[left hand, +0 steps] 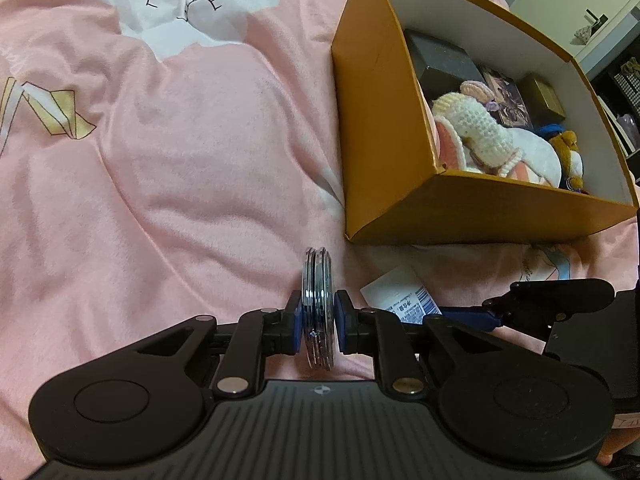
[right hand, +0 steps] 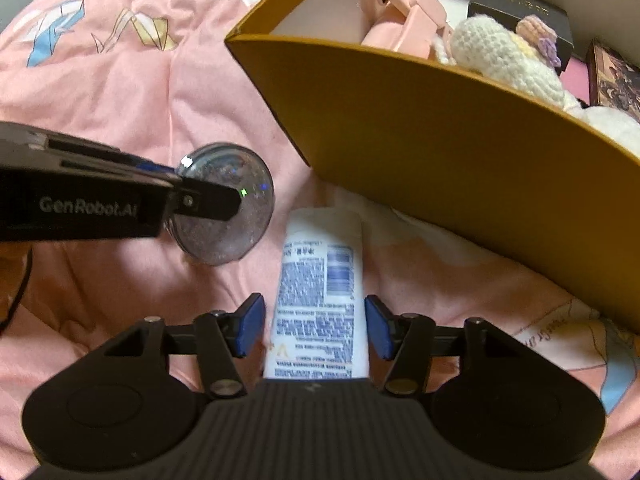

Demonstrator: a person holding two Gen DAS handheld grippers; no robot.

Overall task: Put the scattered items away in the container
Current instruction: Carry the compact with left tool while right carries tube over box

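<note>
My left gripper [left hand: 318,314] is shut on a clear round glittery disc [left hand: 318,300], held on edge just above the pink bedspread. In the right wrist view that disc [right hand: 236,232] shows face-on, with a black finger [right hand: 208,200] of the left gripper across it. A white tube with blue print [right hand: 316,300] lies on the bedspread, pointing toward the box. My right gripper [right hand: 315,326] straddles the tube, open, with a small gap at the left pad. The mustard cardboard box [right hand: 440,140] stands just beyond the tube, to the right.
The box [left hand: 380,120] holds a crochet toy [left hand: 480,128], a black case [left hand: 440,60], a small gold box [left hand: 544,96], a plush bear [left hand: 568,148] and a pink item [right hand: 404,20]. Wrinkled pink bedspread [left hand: 180,160] spreads out to the left.
</note>
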